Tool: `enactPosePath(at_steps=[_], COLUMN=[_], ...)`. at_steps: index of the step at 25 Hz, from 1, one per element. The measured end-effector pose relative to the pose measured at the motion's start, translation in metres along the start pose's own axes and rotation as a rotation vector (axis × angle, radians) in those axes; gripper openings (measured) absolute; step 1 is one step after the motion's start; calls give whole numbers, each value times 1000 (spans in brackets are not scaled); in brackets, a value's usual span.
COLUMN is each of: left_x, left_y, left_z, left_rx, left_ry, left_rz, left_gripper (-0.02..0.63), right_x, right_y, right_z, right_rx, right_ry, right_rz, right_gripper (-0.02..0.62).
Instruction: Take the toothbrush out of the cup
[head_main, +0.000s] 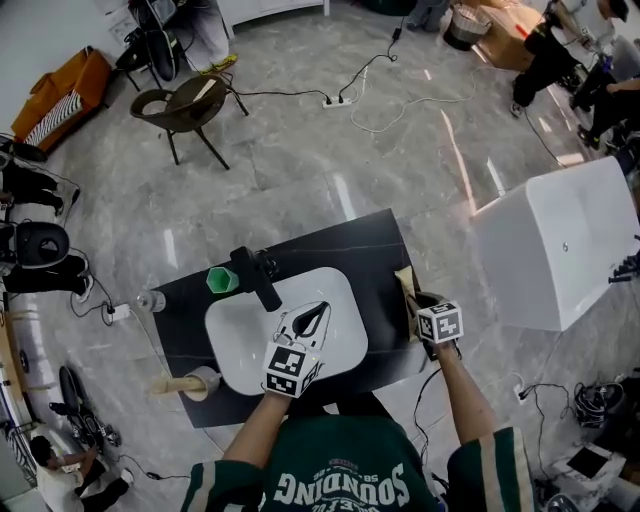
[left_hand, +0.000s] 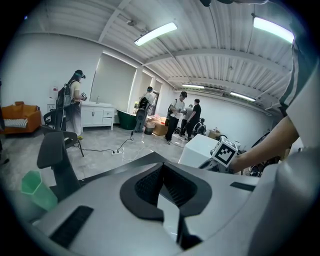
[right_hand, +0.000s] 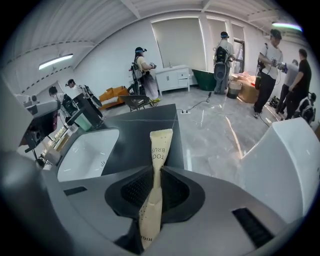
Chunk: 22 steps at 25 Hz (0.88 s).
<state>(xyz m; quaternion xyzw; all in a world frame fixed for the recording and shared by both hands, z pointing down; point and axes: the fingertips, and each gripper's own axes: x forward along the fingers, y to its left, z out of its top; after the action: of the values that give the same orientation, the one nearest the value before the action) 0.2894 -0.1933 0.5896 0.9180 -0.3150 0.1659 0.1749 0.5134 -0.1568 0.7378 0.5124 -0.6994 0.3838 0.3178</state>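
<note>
A toothbrush in a beige paper wrapper (head_main: 405, 290) (right_hand: 159, 150) is pinched between the jaws of my right gripper (head_main: 422, 303) (right_hand: 156, 187). The gripper is shut on it at the right edge of the black countertop (head_main: 340, 250), and the wrapper's top end sticks out past the jaws. A green cup (head_main: 222, 280) (left_hand: 37, 190) stands behind the sink's left corner, beside the black faucet (head_main: 258, 278) (left_hand: 57, 160). My left gripper (head_main: 318, 312) (left_hand: 167, 192) hovers over the white sink (head_main: 235, 345), jaws together with nothing between them.
A white tub (head_main: 560, 250) (right_hand: 285, 160) stands right of the counter. A roll on a wooden holder (head_main: 203, 382) lies at the front left corner, and a clear glass (head_main: 152, 300) stands at the left edge. Cables, a chair (head_main: 190, 105) and several people occupy the floor beyond.
</note>
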Motion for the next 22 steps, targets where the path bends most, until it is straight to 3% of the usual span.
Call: enactPosePath(at_steps=[6, 13, 22], left_x=[0, 3, -1], left_y=[1, -3, -10], left_z=[1, 0, 2], left_rx=[-3, -2, -30], left_ry=[1, 3, -24], left_rz=[21, 38, 94], left_gripper=[11, 11, 11], right_x=[7, 9, -20], right_y=[-2, -4, -17], right_z=[-2, -2, 24], right_rx=[-2, -20, -33], right_ry=[17, 4, -177], right_rz=[5, 7, -65], right_gripper=[74, 142, 144])
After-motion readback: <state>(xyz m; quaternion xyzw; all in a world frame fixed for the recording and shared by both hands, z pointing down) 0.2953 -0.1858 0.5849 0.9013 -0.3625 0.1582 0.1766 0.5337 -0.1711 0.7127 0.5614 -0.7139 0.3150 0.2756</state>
